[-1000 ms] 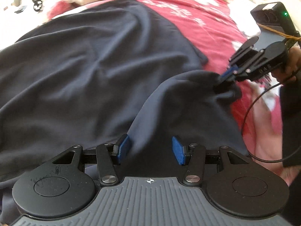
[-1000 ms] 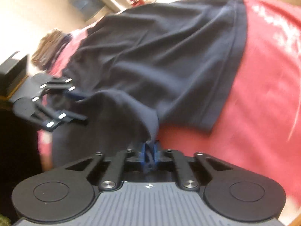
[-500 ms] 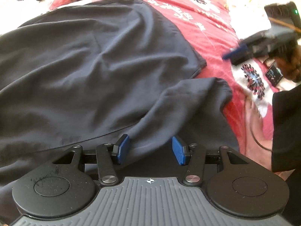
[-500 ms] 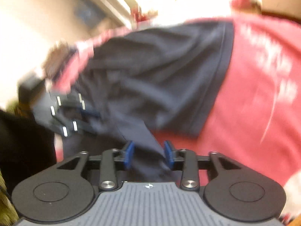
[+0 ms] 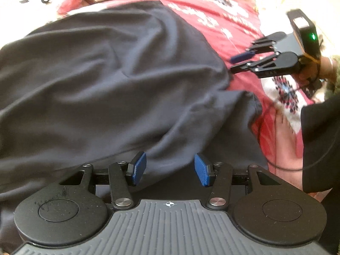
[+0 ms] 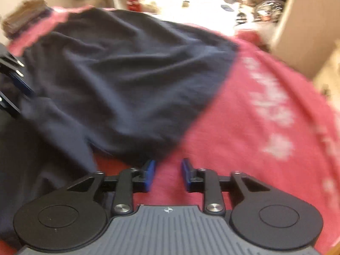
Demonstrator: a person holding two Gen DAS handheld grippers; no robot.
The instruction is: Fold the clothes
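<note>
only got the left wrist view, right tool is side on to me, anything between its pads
observer: Nothing. The right tool is open, with only bare red blanket showing in the gap. Its jaws have just been closing.
operator: so where's the shirt from there
observer: The shirt hem ends just left of the tool's left pad. Blur hides whether they touch.
</note>
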